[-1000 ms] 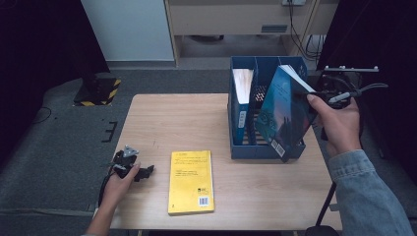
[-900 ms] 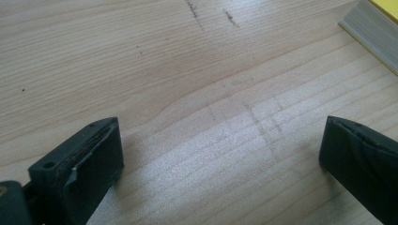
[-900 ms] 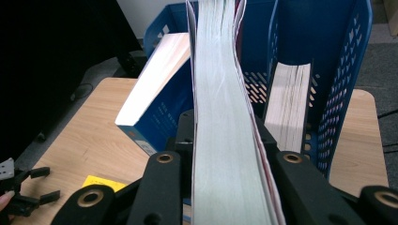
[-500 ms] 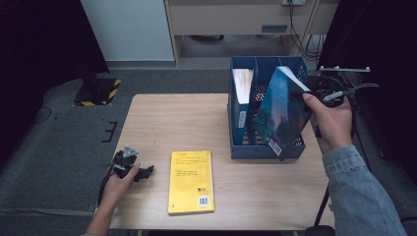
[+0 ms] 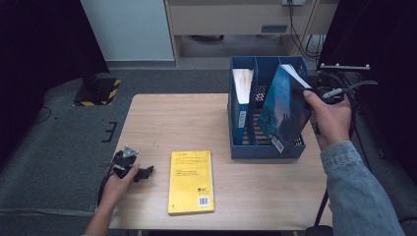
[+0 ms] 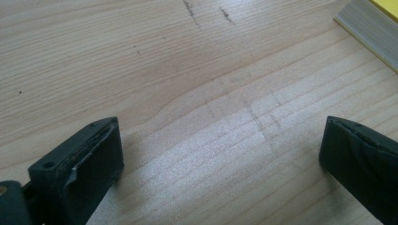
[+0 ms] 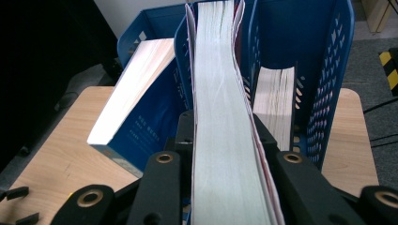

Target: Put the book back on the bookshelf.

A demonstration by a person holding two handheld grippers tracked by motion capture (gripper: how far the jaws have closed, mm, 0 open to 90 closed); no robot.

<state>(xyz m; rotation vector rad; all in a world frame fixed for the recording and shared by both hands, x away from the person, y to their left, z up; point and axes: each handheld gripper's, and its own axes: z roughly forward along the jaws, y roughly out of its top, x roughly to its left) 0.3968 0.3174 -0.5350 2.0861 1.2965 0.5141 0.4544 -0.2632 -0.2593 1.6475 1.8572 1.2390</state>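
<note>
Glossy blue book [image 5: 284, 109] clamped in right gripper [image 5: 328, 94], perforated plastic file rack [image 5: 265, 150], wood-grain table [image 5: 162, 123]

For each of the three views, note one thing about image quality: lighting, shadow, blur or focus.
High view: the table is evenly lit while both side edges fall into darkness. Left gripper view: the wood grain is sharp, the open jaws cast soft shadows, and the yellow book at the corner is slightly soft. Right gripper view: the clamped book has bright, washed-out page edges; the left background is dark.
</note>
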